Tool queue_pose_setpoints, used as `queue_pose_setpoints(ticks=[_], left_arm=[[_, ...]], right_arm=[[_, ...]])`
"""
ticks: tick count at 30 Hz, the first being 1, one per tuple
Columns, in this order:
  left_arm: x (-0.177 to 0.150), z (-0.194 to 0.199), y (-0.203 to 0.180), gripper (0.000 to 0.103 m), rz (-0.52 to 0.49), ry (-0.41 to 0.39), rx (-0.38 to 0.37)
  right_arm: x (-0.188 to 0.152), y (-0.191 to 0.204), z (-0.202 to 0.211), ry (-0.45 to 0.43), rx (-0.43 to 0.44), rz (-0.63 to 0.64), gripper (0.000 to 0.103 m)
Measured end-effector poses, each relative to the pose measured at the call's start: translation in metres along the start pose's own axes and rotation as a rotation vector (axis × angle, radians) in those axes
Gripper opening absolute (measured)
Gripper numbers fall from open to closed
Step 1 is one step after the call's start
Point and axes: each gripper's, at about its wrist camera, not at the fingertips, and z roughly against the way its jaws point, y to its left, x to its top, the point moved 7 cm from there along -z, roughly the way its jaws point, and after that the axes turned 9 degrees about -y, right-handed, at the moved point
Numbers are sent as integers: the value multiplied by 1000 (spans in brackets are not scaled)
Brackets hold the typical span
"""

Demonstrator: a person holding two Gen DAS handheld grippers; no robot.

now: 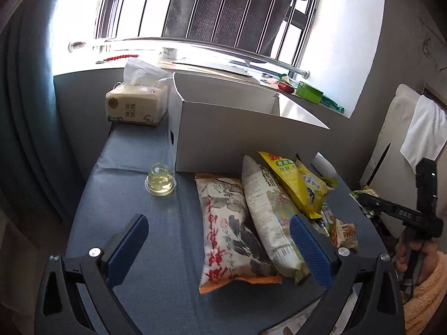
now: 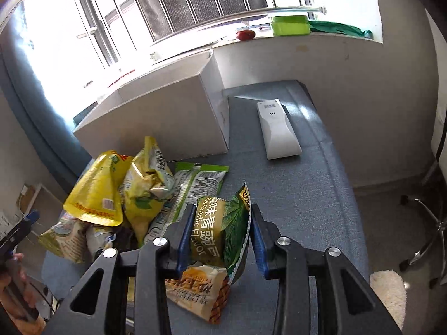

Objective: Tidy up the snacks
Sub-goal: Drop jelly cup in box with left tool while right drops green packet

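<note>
A white cardboard box (image 1: 223,131) stands open at the back of the blue-grey table (image 1: 156,223); it also shows in the right wrist view (image 2: 156,122). Several snack bags lie in front of it: an orange-edged white bag (image 1: 229,229), a white bag (image 1: 268,209) and a yellow pouch (image 1: 301,184). My left gripper (image 1: 219,240) is open and empty, jaws wide over the two white bags. My right gripper (image 2: 222,231) is shut on a green garlic-pea bag (image 2: 220,229), held above a small orange-and-white packet (image 2: 198,290). A yellow pouch (image 2: 95,189) and crumpled bags (image 2: 145,184) lie to its left.
A glass of yellow liquid (image 1: 160,181) stands left of the box. A tissue pack (image 1: 137,106) sits at the back left. A white remote (image 2: 276,128) lies right of the box. A green container (image 2: 290,25) sits on the windowsill. An office chair base (image 2: 424,223) stands on the right.
</note>
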Motion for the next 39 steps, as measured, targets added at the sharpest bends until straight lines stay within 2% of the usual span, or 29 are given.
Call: queue_pose_setpoints(ticks=[4, 7, 8, 10, 11, 12, 13, 14, 16, 18, 20, 28, 32, 35, 39], left_arm=[[13, -54, 35, 102, -35, 80, 63], [15, -88, 55, 96, -14, 127, 46], [14, -97, 62, 88, 2, 141, 47], [9, -116, 73, 82, -9, 180, 85], [7, -123, 74, 70, -32, 191, 91], [4, -127, 74, 47, -48, 204, 95], [6, -126, 74, 44, -74, 186, 122], [6, -125, 73, 40, -71, 183, 113], [7, -122, 69, 40, -69, 170, 82], [6, -120, 66, 40, -110, 164, 101], [9, -111, 60, 40, -100, 144, 77], [56, -44, 13, 40, -110, -33, -25], [85, -18, -16, 40, -112, -108, -97], [108, -13, -34, 40, -99, -143, -137], [134, -23, -46, 40, -109, -169, -125]], right_arm=[[-2, 14, 26, -35, 43, 3, 41], [-6, 19, 39, -52, 49, 12, 41], [-8, 20, 42, -48, 54, 16, 41], [-11, 21, 42, -41, 60, 22, 41], [-14, 21, 43, -36, 62, 22, 41], [-16, 20, 42, -28, 61, 17, 41], [-19, 19, 41, -20, 63, 13, 41], [-20, 19, 40, -14, 65, 11, 41], [-24, 19, 40, -8, 65, 12, 41], [-25, 20, 37, 0, 68, 12, 41], [-26, 22, 35, 8, 75, 11, 41], [-11, 40, 37, -25, 122, 31, 41], [13, 57, 33, -60, 147, 76, 41], [41, 73, 23, -84, 159, 127, 41], [89, 93, 4, -125, 174, 187, 41]])
